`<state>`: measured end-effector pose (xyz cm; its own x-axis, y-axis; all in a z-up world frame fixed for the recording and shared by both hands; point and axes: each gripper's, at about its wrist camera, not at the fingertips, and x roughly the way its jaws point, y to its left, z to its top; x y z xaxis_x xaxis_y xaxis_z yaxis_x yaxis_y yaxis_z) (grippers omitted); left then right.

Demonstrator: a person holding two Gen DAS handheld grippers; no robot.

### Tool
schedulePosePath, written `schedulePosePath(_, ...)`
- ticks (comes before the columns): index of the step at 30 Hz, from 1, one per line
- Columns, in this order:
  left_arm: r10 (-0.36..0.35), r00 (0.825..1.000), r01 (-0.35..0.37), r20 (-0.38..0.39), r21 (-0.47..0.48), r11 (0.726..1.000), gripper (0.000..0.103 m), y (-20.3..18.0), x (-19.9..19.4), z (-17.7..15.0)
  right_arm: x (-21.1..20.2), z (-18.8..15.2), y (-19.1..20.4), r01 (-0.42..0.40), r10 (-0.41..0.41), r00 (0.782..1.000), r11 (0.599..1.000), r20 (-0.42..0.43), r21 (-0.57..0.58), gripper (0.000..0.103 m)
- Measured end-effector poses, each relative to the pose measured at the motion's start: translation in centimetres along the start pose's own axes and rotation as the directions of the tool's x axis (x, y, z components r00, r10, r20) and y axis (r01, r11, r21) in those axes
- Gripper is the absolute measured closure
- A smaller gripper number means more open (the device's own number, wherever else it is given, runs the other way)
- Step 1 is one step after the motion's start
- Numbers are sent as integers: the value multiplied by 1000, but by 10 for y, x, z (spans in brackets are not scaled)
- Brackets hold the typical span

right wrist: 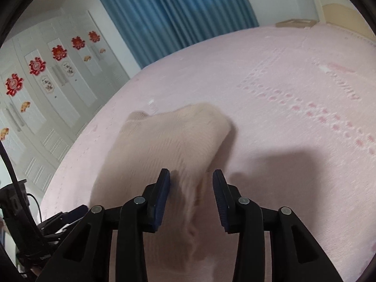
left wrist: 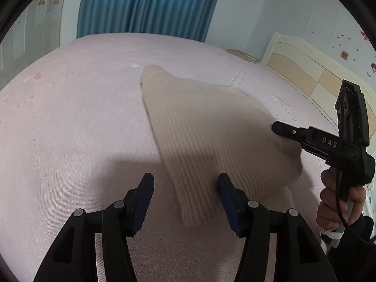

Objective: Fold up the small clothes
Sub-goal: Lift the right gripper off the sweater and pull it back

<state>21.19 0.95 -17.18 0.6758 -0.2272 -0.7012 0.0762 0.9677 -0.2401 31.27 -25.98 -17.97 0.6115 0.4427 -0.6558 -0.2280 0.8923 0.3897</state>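
Note:
A small cream ribbed knit garment [left wrist: 211,127] lies on the pink bed cover [left wrist: 70,122], partly raised and blurred. My left gripper [left wrist: 185,181] is open, with the garment's near corner between its jaws. My right gripper [right wrist: 191,176] is open, with a hanging edge of the garment [right wrist: 164,145] between its jaws. In the left wrist view the right gripper [left wrist: 277,127] reaches in from the right and its tip touches the garment's right edge. The left gripper [right wrist: 77,211] shows dimly at the lower left of the right wrist view.
The bed cover [right wrist: 293,122] has dotted embroidered lines. A cream headboard [left wrist: 305,70] stands at the right. A blue curtain [left wrist: 145,7] hangs behind the bed. White wardrobe doors [right wrist: 47,89] with red stickers line the left.

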Motion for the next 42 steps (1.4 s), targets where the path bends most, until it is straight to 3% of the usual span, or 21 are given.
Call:
schedulePosePath(1, 2, 1000, -2, -4, -6, 1000, 47, 0, 2, 0, 1, -2, 1, 1, -1, 1000, 1000, 9, 1, 87)
schedulePosePath(5, 0, 1000, 0, 2, -13, 1000, 46, 0, 2, 0, -20, 1, 5, -29, 31, 993, 999, 111, -20, 91)
schedulePosePath(7, 3, 1000, -3, 1, -8, 1000, 45, 1, 4, 1, -19, 1, 4, -15, 16, 996, 1000, 92, -17, 91)
schedulePosePath(9, 6, 1000, -6, -9, -8, 1000, 45, 2, 7, 1, -2, -4, 1, 51, -51, 999, 999, 17, -14, 90)
schedulePosePath(11, 10, 1000, -10, -16, -8, 1000, 44, 1, 8, 0, 9, -9, -1, 92, -92, 996, 996, -20, -18, 86)
schedulePosePath(15, 17, 1000, -17, -21, -15, 1000, 44, 2, 5, -2, -6, -5, 1, 127, -126, 992, 991, 24, -45, 62)
schedulePosePath(23, 41, 998, -41, -44, -12, 999, 44, 2, -9, -20, -24, -25, -4, 131, -131, 991, 991, 4, 5, 61)
schedulePosePath(26, 96, 993, -95, -62, 27, 995, 44, -2, -17, -32, -36, -39, 2, 152, -152, 988, 988, 1, -10, 61)
schedulePosePath(30, 98, 993, -96, -72, 26, 995, 44, -1, -31, -36, -50, -60, 2, 95, -94, 995, 995, -35, 42, 61)
schedulePosePath(36, 64, 997, -65, -54, -28, 997, 44, -5, -70, -36, -76, -79, 28, 170, -171, 983, 985, -59, -30, 61)
schedulePosePath(42, 178, 983, -178, -32, 22, 984, 44, -33, -113, -13, -126, -74, 55, 235, -238, 970, 970, -40, -56, 60)
